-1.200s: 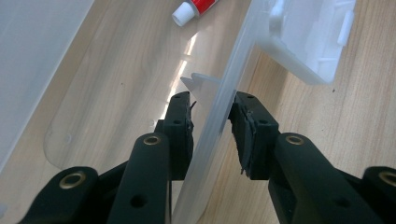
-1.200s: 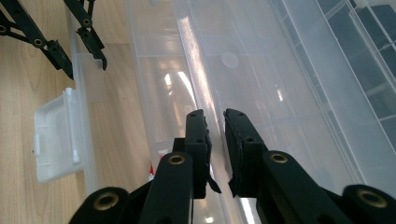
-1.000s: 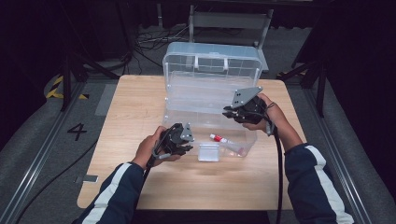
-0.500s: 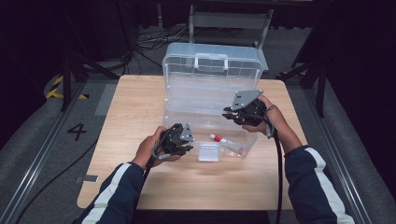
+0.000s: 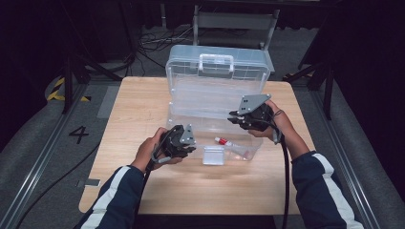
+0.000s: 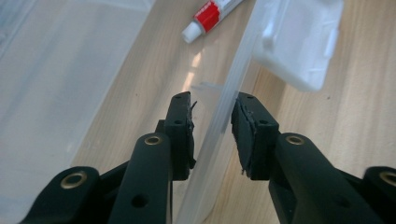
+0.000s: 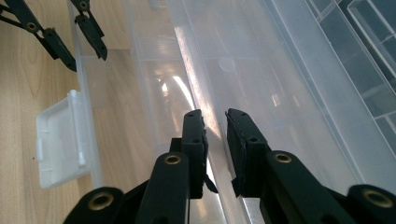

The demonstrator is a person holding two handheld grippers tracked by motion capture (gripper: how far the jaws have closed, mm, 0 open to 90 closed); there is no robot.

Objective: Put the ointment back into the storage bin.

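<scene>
Clear box (image 5: 215, 102) sits open mid-counter (image 5: 138, 100), lid standing up at the back. Left tool (image 6: 212, 128) straddles the box's front wall, pads close but with a sliver of gap. Right tool (image 7: 215, 135) sits narrowly parted over the far wall's rim; can't tell if it's pinching. Little tube (image 5: 223, 141) lies inside, latch (image 5: 213, 155) flopped out front.

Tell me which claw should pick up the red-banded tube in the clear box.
Left, probably. The left claw straddles the box's front wall with the tube lying just ahead of its jaws. The right claw sits further back, around a ridge near the raised lid.
</scene>
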